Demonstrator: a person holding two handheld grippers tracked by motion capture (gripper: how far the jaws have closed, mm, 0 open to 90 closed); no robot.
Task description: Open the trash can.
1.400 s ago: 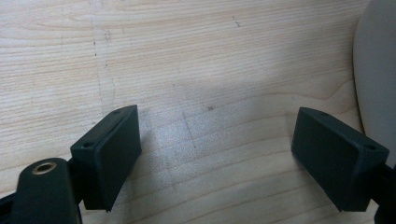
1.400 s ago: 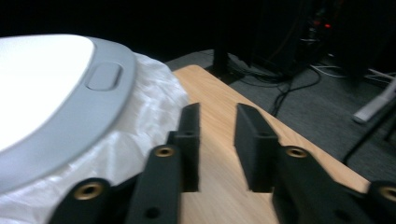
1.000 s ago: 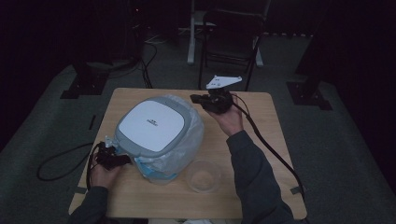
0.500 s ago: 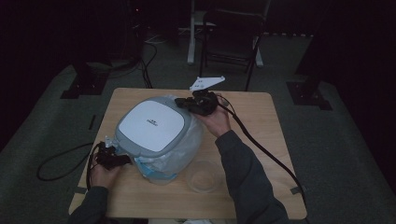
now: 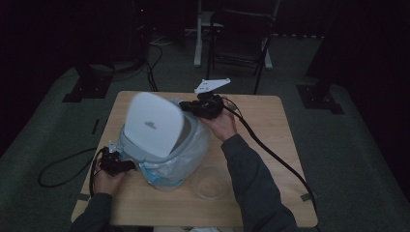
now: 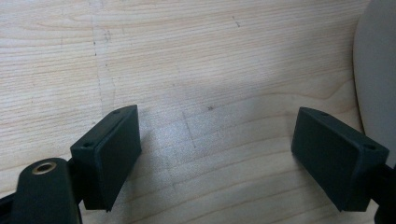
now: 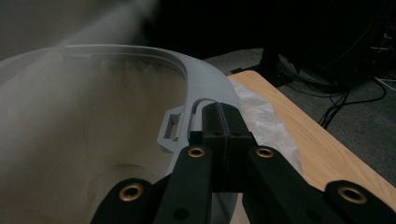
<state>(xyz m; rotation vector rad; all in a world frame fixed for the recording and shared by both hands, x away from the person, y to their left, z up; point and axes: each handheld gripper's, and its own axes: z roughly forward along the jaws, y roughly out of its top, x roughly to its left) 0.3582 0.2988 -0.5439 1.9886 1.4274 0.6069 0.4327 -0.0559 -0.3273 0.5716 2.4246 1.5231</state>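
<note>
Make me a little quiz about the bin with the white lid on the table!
1. True or false: the white lid of the grey bin stands tilted up.
2. Which gripper has its jaws wide apart over bare wood: A left gripper, B right gripper?
3. What lines the bin and spills over its side?

Key:
1. True.
2. A. The right gripper's jaws are shut at the bin's rim.
3. A clear plastic bag.

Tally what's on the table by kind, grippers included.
Lidded bins: 1, grey with a white lid, lid tipped up.
Plastic bags: 1, around the bin.
Clear bowls: 1.
Grippers: 2, left gripper and right gripper.
Total: 5.
</note>
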